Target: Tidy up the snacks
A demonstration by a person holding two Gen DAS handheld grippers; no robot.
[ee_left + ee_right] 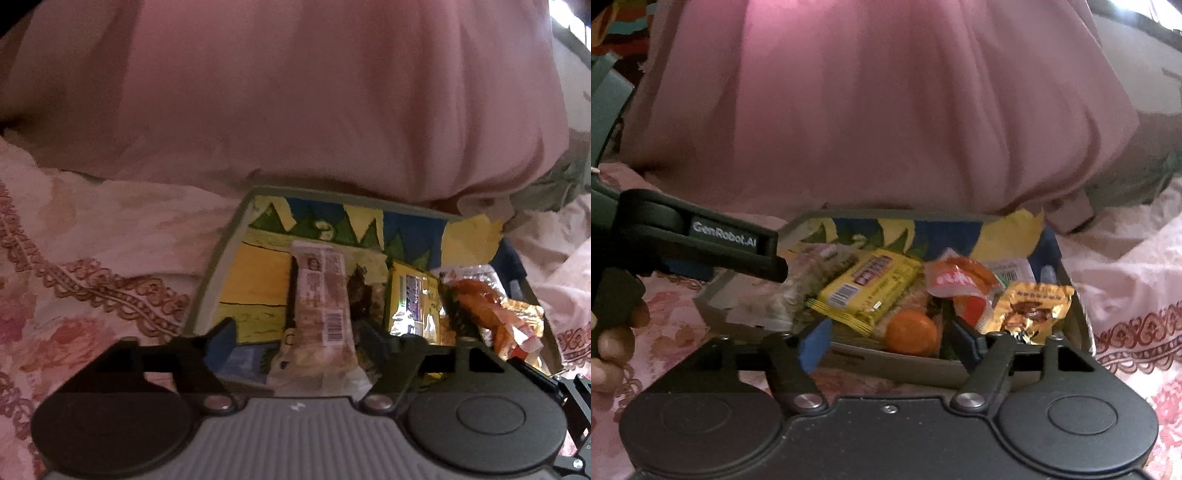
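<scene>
We saw both views dim and warm, with a pink cast. The only strong light was a blown-out white patch at the top right corner (570, 16) of each. Motion blur softened the snack wrappers (868, 291) and the pink cloth (295, 92). Fisheye bending curved the edges, and dark shadow swallowed the detail of the black fingers (964, 343).
</scene>
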